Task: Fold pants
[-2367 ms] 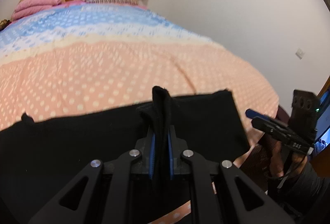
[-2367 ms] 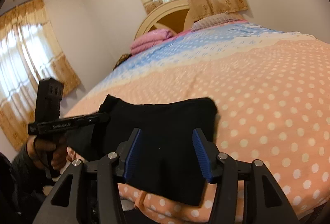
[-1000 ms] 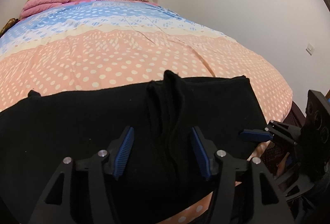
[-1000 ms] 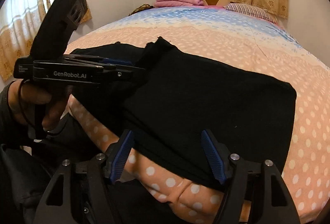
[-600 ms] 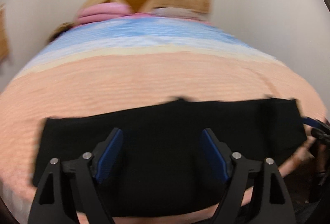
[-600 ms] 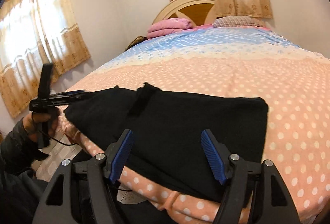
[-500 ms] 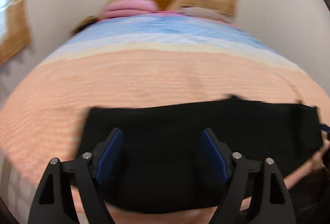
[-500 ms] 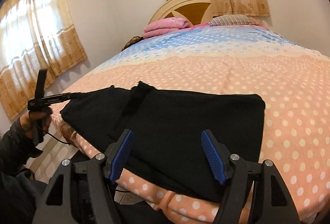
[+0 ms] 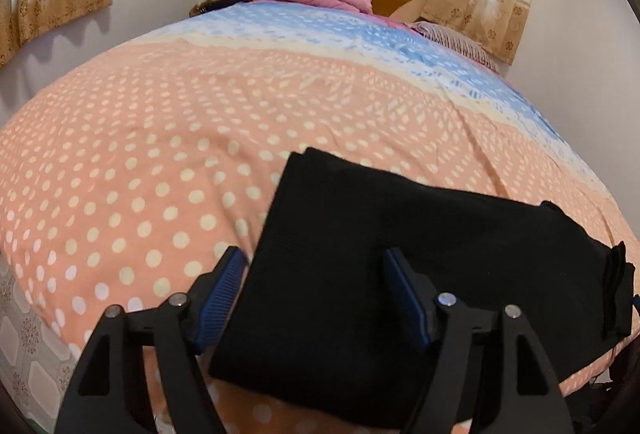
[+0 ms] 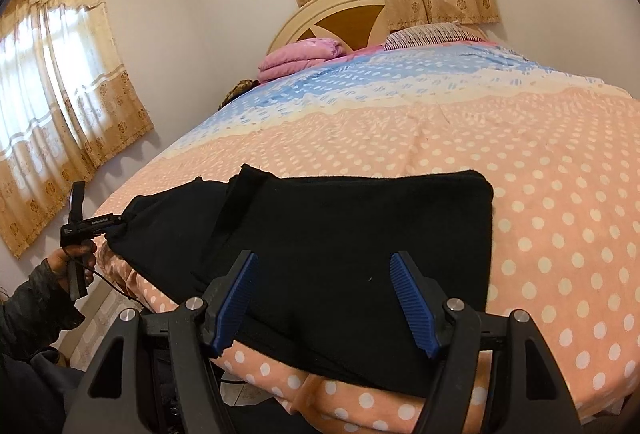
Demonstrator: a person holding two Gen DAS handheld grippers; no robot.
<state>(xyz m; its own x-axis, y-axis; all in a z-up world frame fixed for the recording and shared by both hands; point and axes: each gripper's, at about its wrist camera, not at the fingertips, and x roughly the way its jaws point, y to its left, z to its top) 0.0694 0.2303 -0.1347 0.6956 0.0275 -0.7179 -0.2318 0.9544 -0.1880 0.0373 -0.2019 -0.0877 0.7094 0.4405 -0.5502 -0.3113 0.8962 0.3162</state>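
The black pants (image 9: 420,254) lie folded in a flat band along the near edge of the bed; they also show in the right wrist view (image 10: 360,234). My left gripper (image 9: 316,298) is open and empty over their left end. In the right wrist view the left gripper (image 10: 120,220) sits at the pants' left corner. My right gripper (image 10: 324,298) is open and empty over the right part of the pants. A narrow raised fold (image 10: 236,202) stands near the middle.
The bed (image 9: 160,162) has a peach dotted cover that turns blue toward the headboard (image 10: 340,18). Pink folded bedding (image 10: 300,54) and a striped pillow (image 10: 428,34) lie at the head. Tiled floor (image 9: 24,354) shows at left.
My left gripper let go of the pants' fold, opened, and swung left to the pants' left end. My right gripper stayed open and shifted little.
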